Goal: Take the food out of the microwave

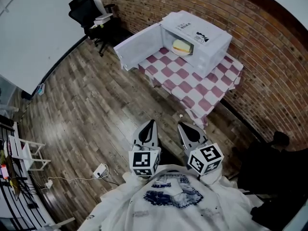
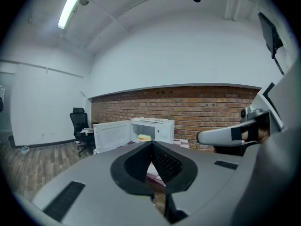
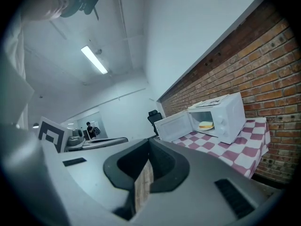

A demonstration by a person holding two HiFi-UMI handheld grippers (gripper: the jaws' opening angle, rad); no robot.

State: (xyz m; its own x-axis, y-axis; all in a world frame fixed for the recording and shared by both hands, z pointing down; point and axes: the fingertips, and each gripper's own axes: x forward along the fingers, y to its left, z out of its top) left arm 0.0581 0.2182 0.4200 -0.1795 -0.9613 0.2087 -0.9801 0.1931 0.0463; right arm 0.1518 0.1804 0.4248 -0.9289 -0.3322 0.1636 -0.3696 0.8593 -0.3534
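Head view shows the microwave [image 1: 202,37] on the table [image 1: 192,88] with its door [image 1: 139,46] open and the food [image 1: 182,46] lying inside, untouched; the opening is done, and the taking out is all left to do. The left gripper [image 1: 152,122] and right gripper [image 1: 181,125] are close to the person's body, well apart from the table; each has its jaws together with nothing between them. As I judge it, the approach, the grasp and the lift out all remain.

Office-like room: brick wall [image 1: 274,61], wood floor [image 1: 96,114], black office chair [image 1: 83,9], microwave [image 1: 207,37] on table [image 1: 202,97]
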